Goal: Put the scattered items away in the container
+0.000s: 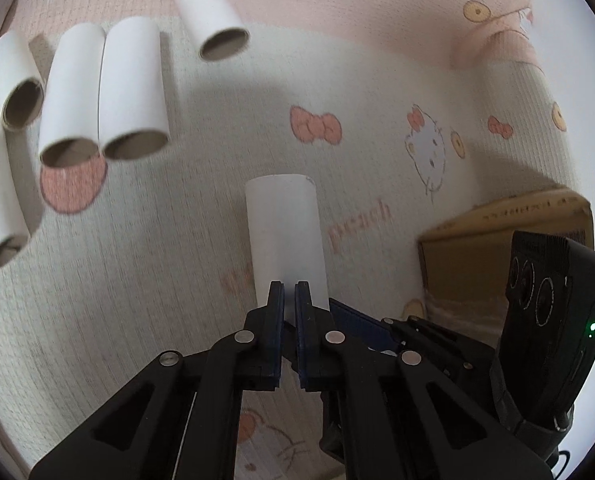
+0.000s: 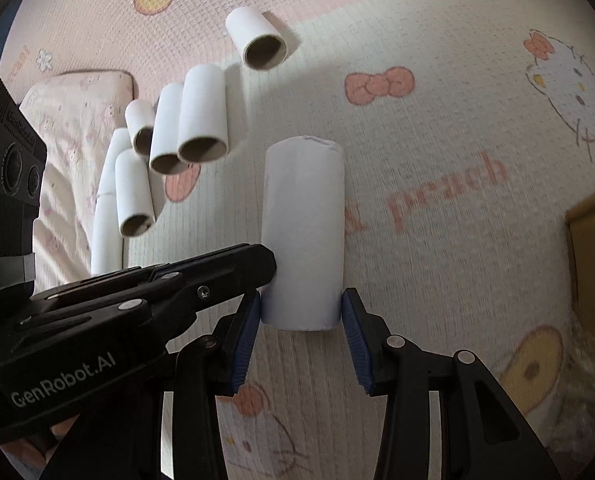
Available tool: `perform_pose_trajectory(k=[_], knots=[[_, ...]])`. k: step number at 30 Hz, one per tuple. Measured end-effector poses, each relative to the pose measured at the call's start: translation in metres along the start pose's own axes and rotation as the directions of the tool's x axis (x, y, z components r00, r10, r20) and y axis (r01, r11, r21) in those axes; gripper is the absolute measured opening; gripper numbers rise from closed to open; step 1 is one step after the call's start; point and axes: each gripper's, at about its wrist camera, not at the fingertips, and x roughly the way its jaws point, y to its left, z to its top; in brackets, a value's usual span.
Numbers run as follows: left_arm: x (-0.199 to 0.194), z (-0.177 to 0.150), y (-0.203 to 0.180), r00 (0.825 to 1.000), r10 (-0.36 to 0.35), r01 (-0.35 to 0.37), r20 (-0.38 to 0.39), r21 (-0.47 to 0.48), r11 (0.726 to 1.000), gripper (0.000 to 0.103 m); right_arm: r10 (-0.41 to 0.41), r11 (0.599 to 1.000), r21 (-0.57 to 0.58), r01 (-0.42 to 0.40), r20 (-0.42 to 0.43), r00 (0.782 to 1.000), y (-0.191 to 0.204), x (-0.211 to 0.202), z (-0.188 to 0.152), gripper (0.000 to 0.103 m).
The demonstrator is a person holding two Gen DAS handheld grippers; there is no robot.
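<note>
A white paper tube (image 2: 303, 224) hangs above the mat, and both grippers are on it. My right gripper (image 2: 301, 306) is shut on it, with a blue pad pressing each side of its near end. In the left wrist view the same tube (image 1: 285, 236) rises from my left gripper (image 1: 290, 292). Those fingers are almost together, pinching the tube's near end, with a thin white strip in the gap. Several more white tubes (image 1: 133, 88) lie on the mat at the upper left. A brown cardboard box (image 1: 505, 220) stands at the right.
The floor is a cream and pink cartoon play mat (image 2: 437, 128). A pink cushion (image 2: 77, 120) lies left of the tube cluster (image 2: 201, 112). The box edge (image 2: 593, 248) sits at the right rim. The right gripper's camera body (image 1: 553, 312) is close beside my left fingers.
</note>
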Motion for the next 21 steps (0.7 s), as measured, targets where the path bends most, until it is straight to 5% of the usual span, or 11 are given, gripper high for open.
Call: perform_pose_trajectory(k=[2,7,9,12,21], knots=[[-0.002,-0.005,-0.002,1.0,0.011,-0.011,0.02,-0.004,1.0,0.008,0.004,1.0,-0.01,-0.004,0.0,1.0,-0.003,-0.005,-0.004,0.04],[-0.001,0.0,0.001,0.999,0.02,-0.019,0.038,-0.022,1.0,0.034,0.023,1.0,-0.011,-0.023,0.071,0.997,-0.004,-0.017,-0.001,0.041],[0.002,0.007,0.007,1.0,-0.011,0.012,0.028,-0.052,0.999,0.037,0.002,0.999,-0.032,0.0,0.068,0.998,-0.003,-0.015,0.003,0.057],[0.006,0.016,0.011,1.0,-0.019,0.021,0.024,-0.073,0.997,0.039,-0.023,0.998,-0.051,0.026,0.068,0.997,-0.002,-0.009,0.008,0.058],[0.016,0.022,0.021,0.996,-0.086,0.089,0.027,-0.134,0.987,0.038,0.068,0.997,0.018,-0.068,0.019,0.997,-0.015,0.013,0.021,0.058]])
